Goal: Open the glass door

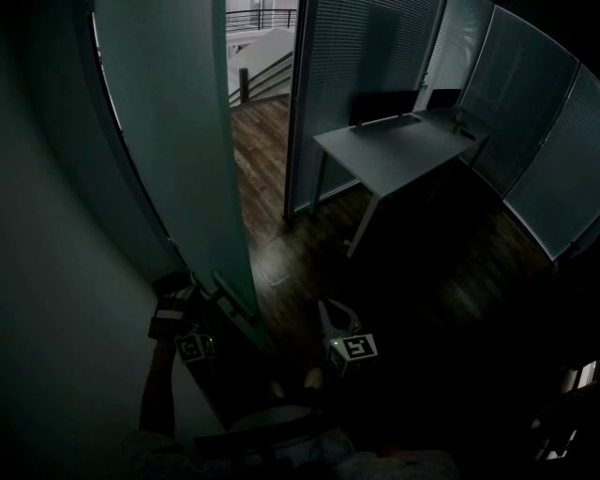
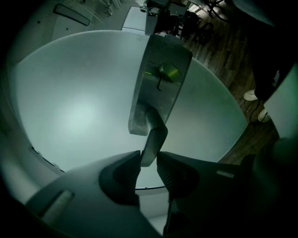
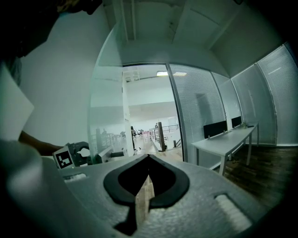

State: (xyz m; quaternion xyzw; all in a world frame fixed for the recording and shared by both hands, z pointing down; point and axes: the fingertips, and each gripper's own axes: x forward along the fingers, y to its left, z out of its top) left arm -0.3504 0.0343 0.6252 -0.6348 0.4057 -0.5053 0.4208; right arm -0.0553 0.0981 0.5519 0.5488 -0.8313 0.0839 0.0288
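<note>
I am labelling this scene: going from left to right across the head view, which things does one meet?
Plain wall → left gripper on the door handle → open doorway → right gripper → blinds at the far right.

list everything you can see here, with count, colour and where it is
glass door: one, frosted pale green, left, standing ajar
door handle: one, silver lever, on the door's lock plate
desk: one, light grey, right of the doorway
screens: two, dark, along the desk's far edge
blinds: several panels, grey, walls behind and right of the desk
floor: dark wood planks, through the doorway and the room
railing: one, dark, far beyond the doorway
shoes: two, white, on the floor
left gripper: one, dark, closed on the door handle
right gripper: one, grey, shut, empty
forearm: one, behind the left gripper
</note>
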